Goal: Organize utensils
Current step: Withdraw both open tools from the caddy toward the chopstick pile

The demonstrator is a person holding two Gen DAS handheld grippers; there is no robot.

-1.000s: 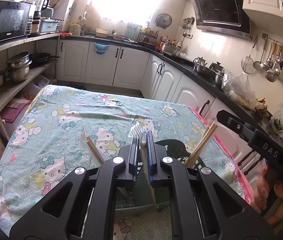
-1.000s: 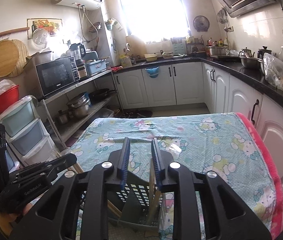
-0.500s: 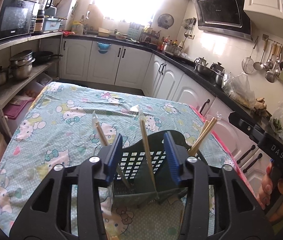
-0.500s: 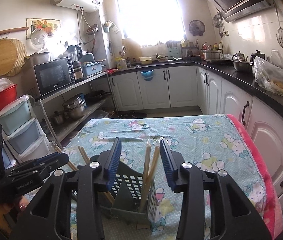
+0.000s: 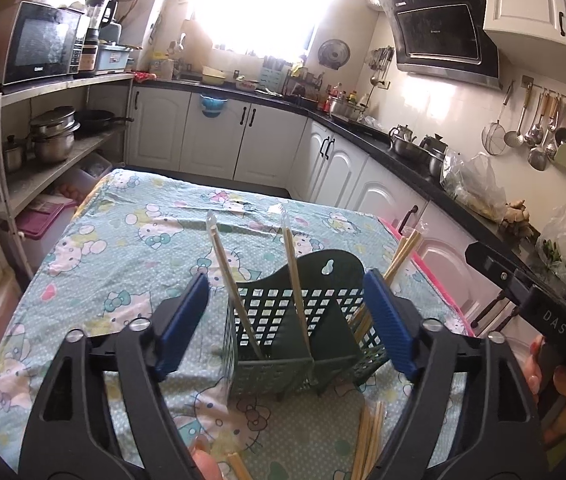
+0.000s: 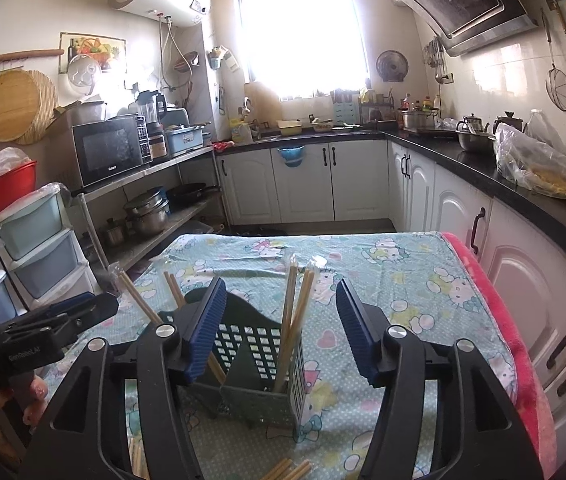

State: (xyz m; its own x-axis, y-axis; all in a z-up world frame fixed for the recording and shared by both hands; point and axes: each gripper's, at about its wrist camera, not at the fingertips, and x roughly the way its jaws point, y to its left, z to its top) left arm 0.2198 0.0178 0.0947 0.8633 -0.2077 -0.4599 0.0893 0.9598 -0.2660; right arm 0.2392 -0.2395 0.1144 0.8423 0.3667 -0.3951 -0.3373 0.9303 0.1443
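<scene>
Green holder (image 5: 303, 332) mid-table, chopstick pairs (image 6: 297, 312) standing in compartments. Left gripper (image 5: 285, 326), right gripper (image 6: 281, 330) — jaws opening, gripping nothing. Loose chopsticks (image 5: 369, 440) left on cloth — unfinished.

Patterned tablecloth (image 5: 131, 240) spread ahead of the gripper, microwave (image 5: 41, 46) shelved far left, pots (image 5: 53, 136) stacked beneath it, range hood (image 5: 439, 38) mounted upper right, ladles (image 5: 539, 136) hung at right, window (image 6: 299, 28) seen straight ahead
</scene>
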